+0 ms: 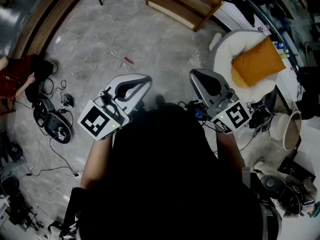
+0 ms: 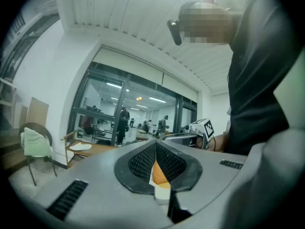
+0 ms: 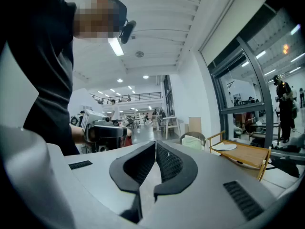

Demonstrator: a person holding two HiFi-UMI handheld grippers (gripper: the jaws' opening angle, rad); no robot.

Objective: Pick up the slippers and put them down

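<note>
While both tongs are held level in front of the person's black-clad chest, neither carries anything. The left gripper (image 2: 155, 145) has its two dark, mesh-textured pads meeting tip to tip, forming a leaf-shaped loop on a smooth grey plastic body. A sliver of orange and cream shows in the gap behind the tips, and what it is cannot be told. The right gripper (image 3: 156, 144) has the same dimpled black pads closed flat against each other, with nothing between them. The slippers cannot be made out in any view. From the head view, each gripper bears a white cube with bold black square markers. Below them spreads a glossy grey floor (image 1: 125, 29) veined like marble. A low wooden shelf (image 1: 190, 1) with slatted boards stands at the top. To its right lies a round, plush white cushion bed (image 1: 227, 46) with a soft orange pillow (image 1: 256, 61) resting on it. Black cables (image 1: 55, 156) trail loosely across the floor at the left.
</note>
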